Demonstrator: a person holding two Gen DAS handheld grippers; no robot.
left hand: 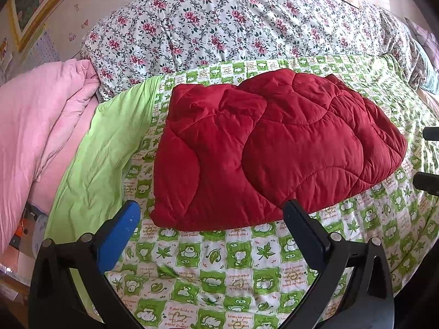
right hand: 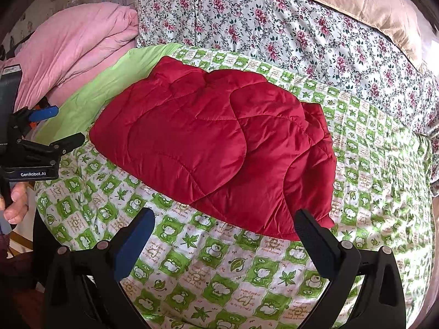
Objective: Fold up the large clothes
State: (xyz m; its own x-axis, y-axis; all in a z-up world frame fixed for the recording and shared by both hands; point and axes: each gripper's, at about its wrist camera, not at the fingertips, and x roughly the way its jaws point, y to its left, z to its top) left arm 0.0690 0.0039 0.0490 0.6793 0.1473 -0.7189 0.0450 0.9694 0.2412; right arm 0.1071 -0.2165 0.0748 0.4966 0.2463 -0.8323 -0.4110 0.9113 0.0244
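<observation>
A red quilted jacket lies folded into a compact bundle on the green-and-white patterned quilt; it also shows in the right wrist view. My left gripper is open and empty, its fingertips just short of the jacket's near edge. My right gripper is open and empty, its right fingertip close to the jacket's near right corner. The left gripper shows at the left edge of the right wrist view, open. The right gripper's fingertips show at the right edge of the left wrist view.
A pink folded blanket lies at the left. A floral duvet and a beige pillow lie behind. The quilt's plain green underside is turned up at the left. The bed edge drops off at the left.
</observation>
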